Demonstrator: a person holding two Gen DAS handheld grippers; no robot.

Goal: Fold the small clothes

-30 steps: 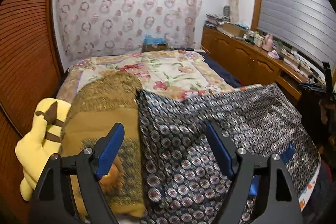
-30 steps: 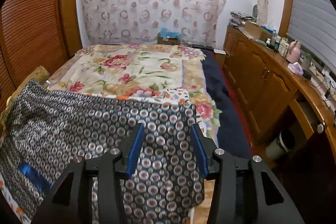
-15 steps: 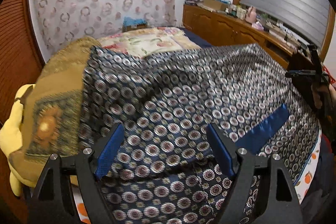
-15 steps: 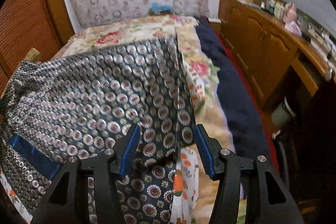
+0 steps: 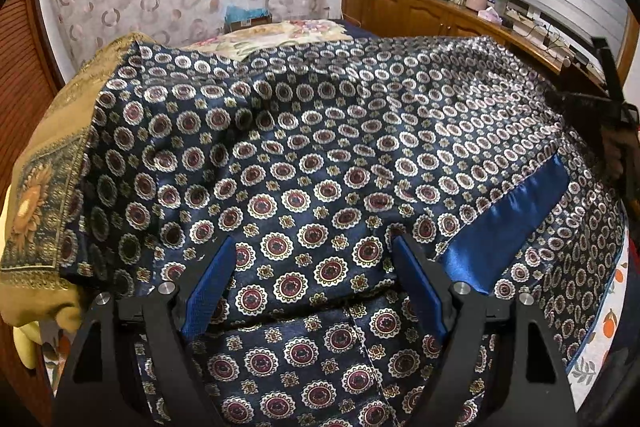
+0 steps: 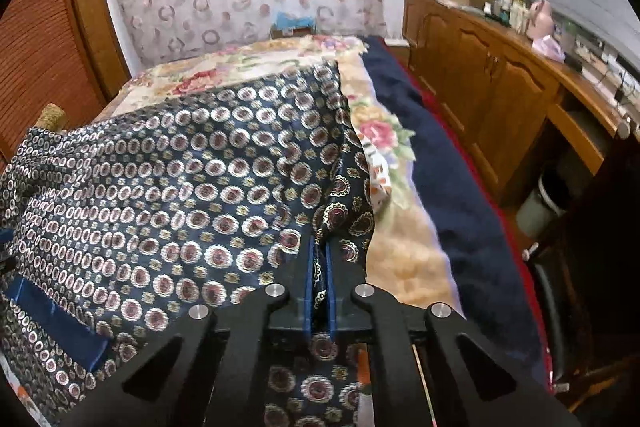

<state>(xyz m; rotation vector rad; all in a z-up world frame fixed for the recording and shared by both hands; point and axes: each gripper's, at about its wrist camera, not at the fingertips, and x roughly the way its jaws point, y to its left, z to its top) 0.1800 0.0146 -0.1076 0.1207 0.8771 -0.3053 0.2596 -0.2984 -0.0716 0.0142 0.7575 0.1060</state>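
Observation:
A navy satin garment (image 5: 320, 155) with round medallion print and a plain blue band (image 5: 508, 227) lies spread over the bed. My left gripper (image 5: 314, 267) is open just above its near folded edge, fingers either side of the cloth, holding nothing. My right gripper (image 6: 319, 259) is shut on the garment's right edge (image 6: 344, 203), which is pinched between the blue pads and lifted into a ridge. The garment also fills the left half of the right wrist view (image 6: 180, 195). The right gripper shows at the far right of the left wrist view (image 5: 600, 99).
A gold sunflower cushion (image 5: 44, 179) lies under the garment's left side, with a yellow plush toy (image 5: 28, 351) below it. The floral bedspread (image 6: 384, 131) and dark blanket (image 6: 448, 187) lie to the right. A wooden cabinet (image 6: 500, 87) runs along the right wall.
My right gripper has closed on the garment's right edge. My left gripper has moved down and forward over the garment and stays open.

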